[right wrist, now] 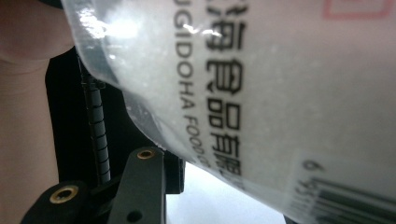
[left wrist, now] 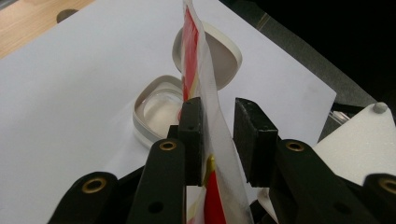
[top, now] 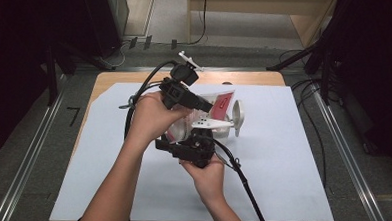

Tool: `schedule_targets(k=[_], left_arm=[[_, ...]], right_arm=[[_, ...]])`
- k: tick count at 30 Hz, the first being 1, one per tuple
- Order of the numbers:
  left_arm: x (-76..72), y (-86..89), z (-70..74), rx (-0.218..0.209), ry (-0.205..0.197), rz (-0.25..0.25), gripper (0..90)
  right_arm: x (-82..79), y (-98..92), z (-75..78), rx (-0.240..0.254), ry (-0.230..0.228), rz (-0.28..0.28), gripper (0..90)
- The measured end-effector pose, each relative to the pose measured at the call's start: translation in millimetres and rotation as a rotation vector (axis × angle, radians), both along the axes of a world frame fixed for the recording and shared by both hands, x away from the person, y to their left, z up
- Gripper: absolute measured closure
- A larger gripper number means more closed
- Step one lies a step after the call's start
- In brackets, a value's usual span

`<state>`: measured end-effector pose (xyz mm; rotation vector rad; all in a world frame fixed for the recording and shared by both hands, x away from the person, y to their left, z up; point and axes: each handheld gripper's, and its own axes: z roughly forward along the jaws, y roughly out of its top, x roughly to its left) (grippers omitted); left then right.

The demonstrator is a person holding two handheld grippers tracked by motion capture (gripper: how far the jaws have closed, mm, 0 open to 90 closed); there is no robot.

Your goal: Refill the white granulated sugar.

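Bag of white granules, red-printed clear plastic, held up between both grippers over the white sheet, right above an open white container with its lid beside it. My left gripper has the upper edge of the bag standing between its jaws; one pad lies against the film, the other stands off with a visible gap, so I read it as loose, not clamped. My right gripper sits under the bag's lower part, where the film bulges close against its camera; whether its jaws pinch the bag I cannot tell. Handling guess: soft, floppy film, slick surface, contents shift and sag, moderately light. Best hold looks like the flat sealed edge, where film is doubled and granules don't push back. Squeezing the belly would probably let it slide out.
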<state>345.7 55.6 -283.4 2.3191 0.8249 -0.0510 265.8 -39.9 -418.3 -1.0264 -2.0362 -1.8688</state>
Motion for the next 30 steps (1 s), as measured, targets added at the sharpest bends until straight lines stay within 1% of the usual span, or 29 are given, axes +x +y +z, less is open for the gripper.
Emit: schedule_targets(k=[2, 5, 7, 20, 24, 30], left_arm=[[0.0, -0.8, 0.3, 0.001, 0.000, -0.002, 73.7], [0.5, -2.1, 1.1, 0.015, -0.003, -0.007, 73.8], [1.0, -2.7, 1.8, 0.022, 0.003, -0.008, 73.8], [1.8, -5.5, 3.0, 0.036, 0.001, -0.015, 73.8], [1.8, -6.3, 3.0, 0.034, 0.003, -0.018, 73.7], [0.9, -6.7, 3.1, 0.043, -0.002, -0.022, 73.9]], right_arm=[[0.3, 0.0, 0.0, 0.003, 0.000, 0.000, 62.6], [0.5, 0.3, 0.1, 0.007, -0.003, 0.000, 62.4], [0.3, 0.7, 0.3, 0.009, -0.003, -0.001, 62.2], [1.0, -0.3, 1.3, 0.015, 0.000, -0.001, 62.4], [1.0, -0.5, 1.4, 0.017, 0.000, -0.003, 62.4], [0.4, 0.0, 0.1, 0.018, -0.011, -0.009, 62.4]])
